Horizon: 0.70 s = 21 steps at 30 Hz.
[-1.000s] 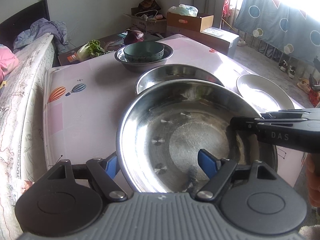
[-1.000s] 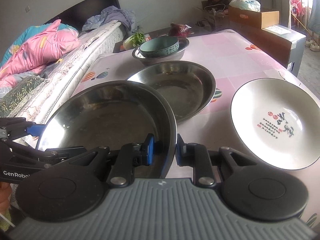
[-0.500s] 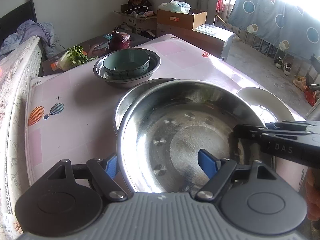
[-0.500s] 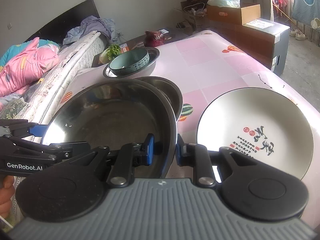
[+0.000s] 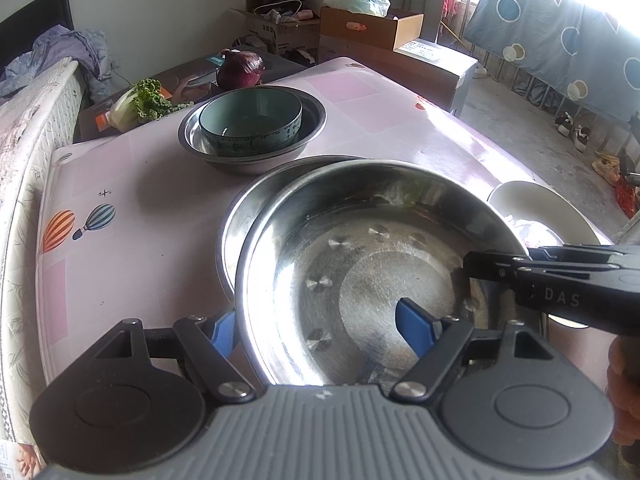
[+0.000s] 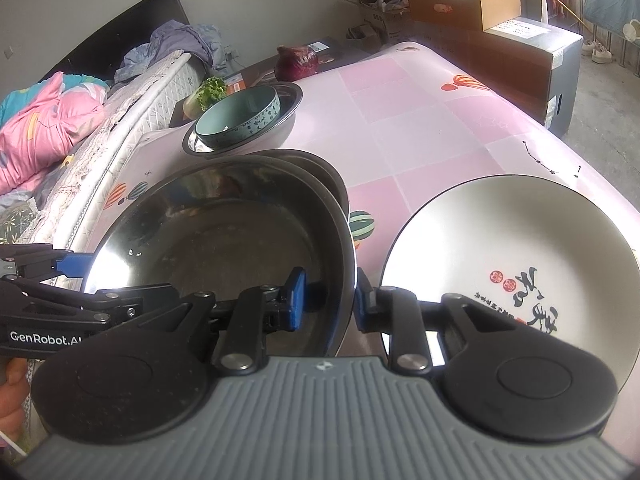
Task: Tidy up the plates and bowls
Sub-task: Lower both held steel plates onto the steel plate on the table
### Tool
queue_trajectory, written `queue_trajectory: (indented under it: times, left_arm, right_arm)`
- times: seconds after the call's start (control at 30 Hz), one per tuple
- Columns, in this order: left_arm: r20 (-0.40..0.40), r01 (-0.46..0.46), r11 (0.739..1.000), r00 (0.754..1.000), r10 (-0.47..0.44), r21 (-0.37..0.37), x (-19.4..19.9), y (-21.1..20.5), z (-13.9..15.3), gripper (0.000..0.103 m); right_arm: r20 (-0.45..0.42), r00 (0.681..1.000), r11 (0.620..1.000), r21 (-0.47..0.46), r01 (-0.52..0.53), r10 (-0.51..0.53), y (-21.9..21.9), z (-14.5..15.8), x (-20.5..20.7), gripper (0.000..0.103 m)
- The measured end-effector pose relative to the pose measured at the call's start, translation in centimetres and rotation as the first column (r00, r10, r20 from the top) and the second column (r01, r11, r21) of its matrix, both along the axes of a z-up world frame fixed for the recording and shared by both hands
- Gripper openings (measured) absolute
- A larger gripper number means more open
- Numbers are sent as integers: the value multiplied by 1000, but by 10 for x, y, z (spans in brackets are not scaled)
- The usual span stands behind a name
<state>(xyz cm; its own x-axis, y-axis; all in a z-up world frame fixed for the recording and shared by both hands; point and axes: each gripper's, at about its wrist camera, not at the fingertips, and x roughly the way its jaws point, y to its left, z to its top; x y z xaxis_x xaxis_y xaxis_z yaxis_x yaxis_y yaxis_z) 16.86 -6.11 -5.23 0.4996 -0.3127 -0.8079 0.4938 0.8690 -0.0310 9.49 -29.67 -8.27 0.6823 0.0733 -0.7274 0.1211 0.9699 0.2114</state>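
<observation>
Since a second ago the held steel plate (image 5: 360,280) has travelled forward across the desk (image 5: 140,200) and now sits right over the second steel plate (image 5: 236,216), hiding nearly all of it, so only a crescent of the lower rim pokes out at the left and far side. The left gripper (image 5: 316,324) has its jaws pinched on the near-left rim, one blue pad outside and one inside the dish, and the right gripper (image 6: 330,300) is clamped on the opposite rim the same way. Both come in roughly level, one from each side. Just past the stack is a steel basin (image 5: 312,120) with a teal bowl (image 5: 250,124) sitting inside it, and beyond that a red onion (image 5: 240,68) and some leafy greens (image 5: 140,102) on a low side table. The white plate (image 6: 520,248) with red and black characters lies just to the right of the stack, apart from it. A bed (image 6: 60,128) with a pink blanket runs along the desk's left edge.
</observation>
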Motion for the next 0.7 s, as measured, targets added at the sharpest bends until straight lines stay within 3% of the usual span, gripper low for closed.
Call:
queue_trajectory:
  times: [0.7]
  left_arm:
    - [-34, -30, 1000, 999, 30, 4, 12, -2, -8, 81]
  right_arm:
    - [-8, 1000, 1000, -16, -16, 16, 2, 0, 19, 28]
